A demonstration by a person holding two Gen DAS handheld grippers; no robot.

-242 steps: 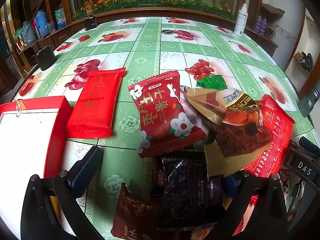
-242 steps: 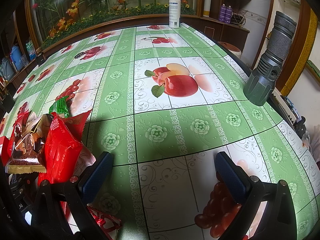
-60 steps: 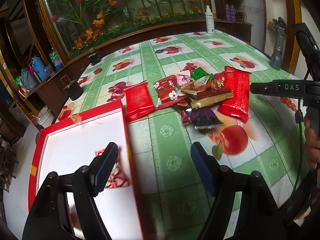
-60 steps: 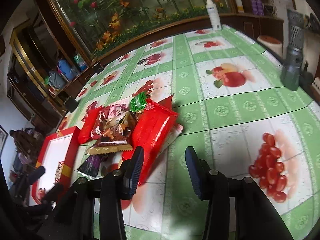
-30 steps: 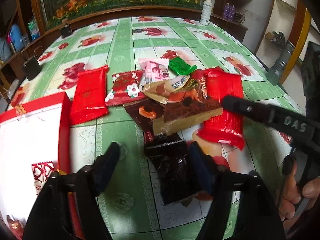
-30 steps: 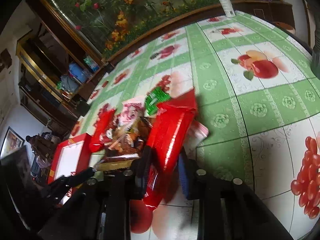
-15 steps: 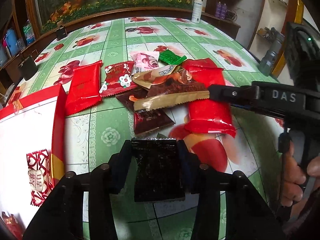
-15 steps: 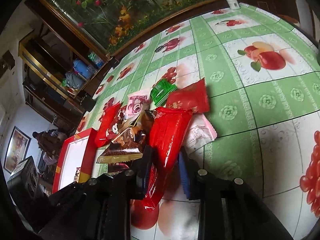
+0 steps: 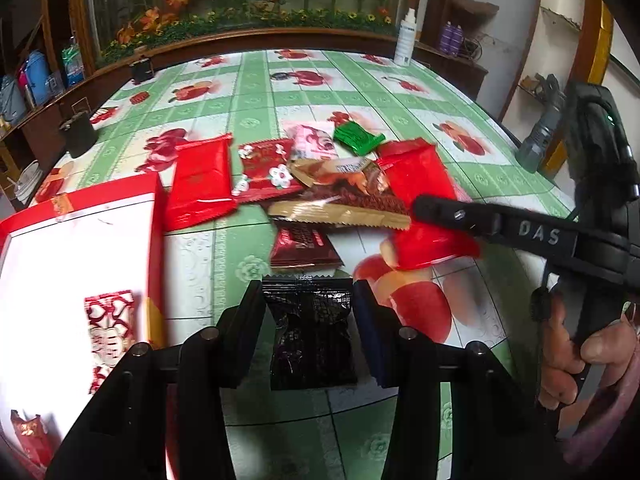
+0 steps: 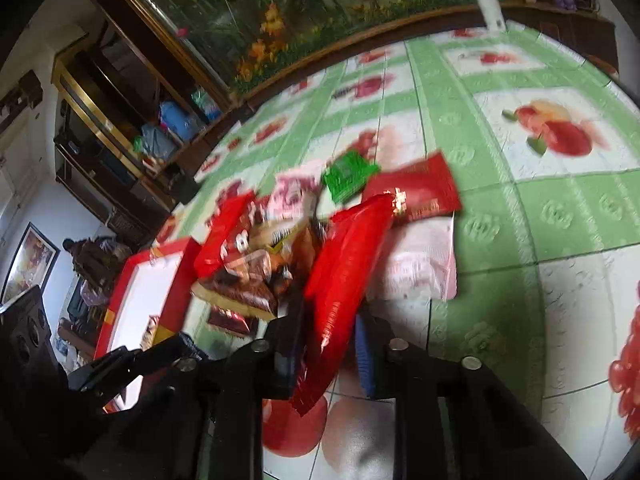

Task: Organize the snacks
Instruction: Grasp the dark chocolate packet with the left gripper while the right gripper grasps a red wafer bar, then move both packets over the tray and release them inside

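My left gripper [image 9: 309,300] is shut on a black snack packet [image 9: 312,336], held just above the green fruit-print tablecloth [image 9: 248,120]. A red box with a white inside [image 9: 156,216] lies to its left, with a red-and-white snack [image 9: 108,328] in it. My right gripper [image 10: 328,352] has its jaws closing on a long red packet [image 10: 344,264], whose far end tilts up out of the pile. In the left wrist view a right finger [image 9: 460,214] lies across that red packet [image 9: 424,184]. The pile holds a brown-gold packet [image 9: 340,204], a dark red one [image 9: 302,246] and a green one [image 9: 356,140].
A flat red packet [image 9: 200,180] and a flowered red one [image 9: 266,170] lie beside the box. A white bottle [image 9: 405,38] stands at the far table edge, a grey torch [image 9: 540,136] at the right edge, a dark pot [image 9: 80,136] at the left. A hand [image 9: 580,360] grips the right handle.
The left jaws closed on the black packet and drew it back from the pile. The right jaws squeezed onto the long red packet, which has tipped up and shifted.
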